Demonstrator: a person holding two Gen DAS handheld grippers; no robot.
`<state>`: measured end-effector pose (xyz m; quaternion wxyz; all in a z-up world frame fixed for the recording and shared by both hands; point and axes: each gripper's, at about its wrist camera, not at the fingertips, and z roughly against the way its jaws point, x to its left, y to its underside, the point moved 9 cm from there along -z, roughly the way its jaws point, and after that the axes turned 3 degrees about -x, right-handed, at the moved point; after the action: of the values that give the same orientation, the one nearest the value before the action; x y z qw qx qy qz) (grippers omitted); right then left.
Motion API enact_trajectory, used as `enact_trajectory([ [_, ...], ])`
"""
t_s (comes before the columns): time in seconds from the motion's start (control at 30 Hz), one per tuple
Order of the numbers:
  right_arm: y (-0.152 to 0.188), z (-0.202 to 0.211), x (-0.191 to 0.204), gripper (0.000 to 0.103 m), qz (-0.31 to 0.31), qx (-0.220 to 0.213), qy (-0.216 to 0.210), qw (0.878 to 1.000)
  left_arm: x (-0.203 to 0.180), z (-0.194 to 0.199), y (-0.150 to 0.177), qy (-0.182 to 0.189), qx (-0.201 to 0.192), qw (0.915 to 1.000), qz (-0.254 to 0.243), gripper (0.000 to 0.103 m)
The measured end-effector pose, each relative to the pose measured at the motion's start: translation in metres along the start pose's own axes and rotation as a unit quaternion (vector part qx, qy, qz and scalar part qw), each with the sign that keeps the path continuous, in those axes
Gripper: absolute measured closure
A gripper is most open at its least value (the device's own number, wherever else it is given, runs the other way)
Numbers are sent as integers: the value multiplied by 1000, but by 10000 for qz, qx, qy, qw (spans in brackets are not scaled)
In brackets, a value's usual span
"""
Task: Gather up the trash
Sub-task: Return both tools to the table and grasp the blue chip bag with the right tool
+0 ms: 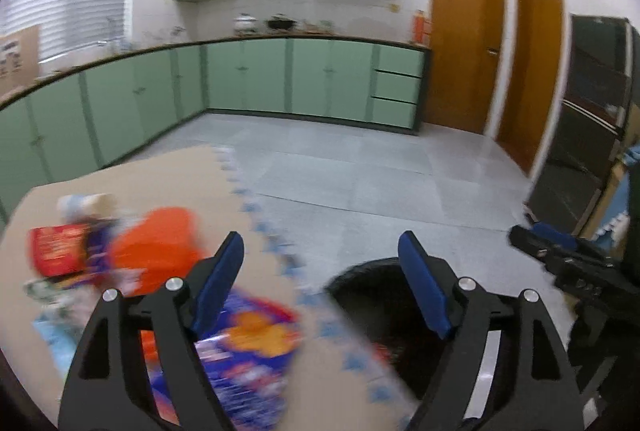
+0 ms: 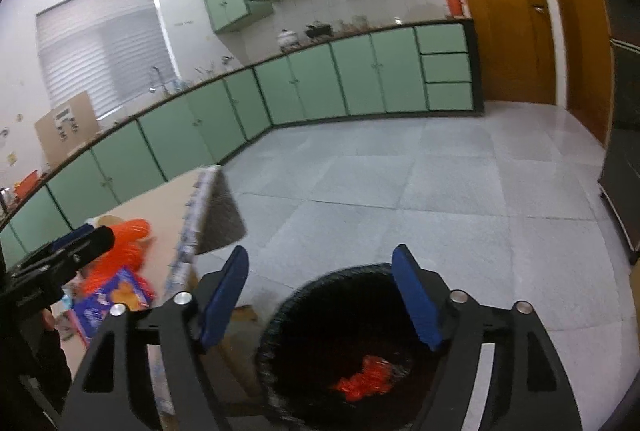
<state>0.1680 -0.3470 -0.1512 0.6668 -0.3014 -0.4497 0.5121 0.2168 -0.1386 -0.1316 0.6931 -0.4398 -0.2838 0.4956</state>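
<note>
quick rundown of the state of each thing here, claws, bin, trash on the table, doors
left claw: open, empty, above the table edge
right claw: open, empty, over the bin
black bin: on the floor beside the table, red-orange wrapper inside
orange bag: lying on the table
blue-purple packet: lying on the table
red box: on the table, blurred
wooden door: shut
lower cabinets: doors shut

green cabinets [image 2: 360, 75] | wooden door [image 1: 464, 43] | window blind [image 2: 100, 47] | cardboard box [image 2: 66, 129] (on counter)
</note>
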Motion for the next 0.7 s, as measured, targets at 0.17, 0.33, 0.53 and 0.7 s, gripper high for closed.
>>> enact_trajectory([
  [0.17,6,-2,74,16,359,-88,-489,9981,67,36,5,-771,-96,9969,117,26],
  [0.33,32,-14,139,16,609,212,-1034,9925,116,67,19,-1300,-75,9912,254,26],
  [0.53,70,-30,186,16,896,589,-1223,9867,150,88,35,-1686,-57,9850,355,26],
  [0.7,89,-33,203,16,1035,818,-1238,9835,166,95,50,-1807,20,9823,484,26],
])
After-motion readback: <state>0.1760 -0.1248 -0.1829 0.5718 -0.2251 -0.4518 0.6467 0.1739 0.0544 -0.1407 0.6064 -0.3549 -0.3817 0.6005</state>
